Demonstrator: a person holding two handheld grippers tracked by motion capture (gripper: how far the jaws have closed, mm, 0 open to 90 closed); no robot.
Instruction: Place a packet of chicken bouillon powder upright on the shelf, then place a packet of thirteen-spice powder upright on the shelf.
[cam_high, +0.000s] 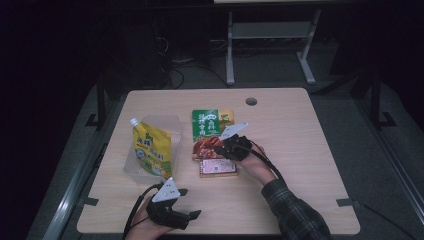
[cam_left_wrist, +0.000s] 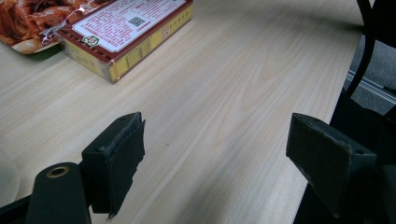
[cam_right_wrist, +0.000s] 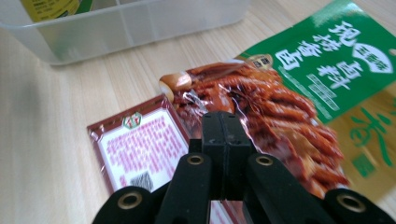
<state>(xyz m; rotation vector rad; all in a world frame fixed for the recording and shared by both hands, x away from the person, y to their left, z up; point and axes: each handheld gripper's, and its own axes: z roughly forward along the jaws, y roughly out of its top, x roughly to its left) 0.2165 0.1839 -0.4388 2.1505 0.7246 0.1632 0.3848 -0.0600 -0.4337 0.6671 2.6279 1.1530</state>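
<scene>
A red box (cam_high: 217, 168) with a white printed label lies flat at the table's middle. A clear packet of reddish food (cam_high: 205, 146) rests partly on it and on a green and yellow seasoning packet (cam_high: 212, 120) behind. My right gripper (cam_high: 216, 150) is low over them. In the right gripper view its jaws are pressed together, so the right gripper (cam_right_wrist: 223, 122) is shut, tips at the reddish packet (cam_right_wrist: 275, 107) beside the box (cam_right_wrist: 135, 149); a pinch on the film cannot be made out. My left gripper (cam_high: 190, 202) sits near the front edge, and the left gripper (cam_left_wrist: 219, 158) is open over bare wood.
A clear plastic container (cam_high: 170, 122) at the left holds a yellow-green spouted pouch (cam_high: 152, 150). The same container (cam_right_wrist: 130, 28) stands just beyond the packets in the right gripper view. A round cable hole (cam_high: 251, 101) is at the table's back. Cables trail from both grippers.
</scene>
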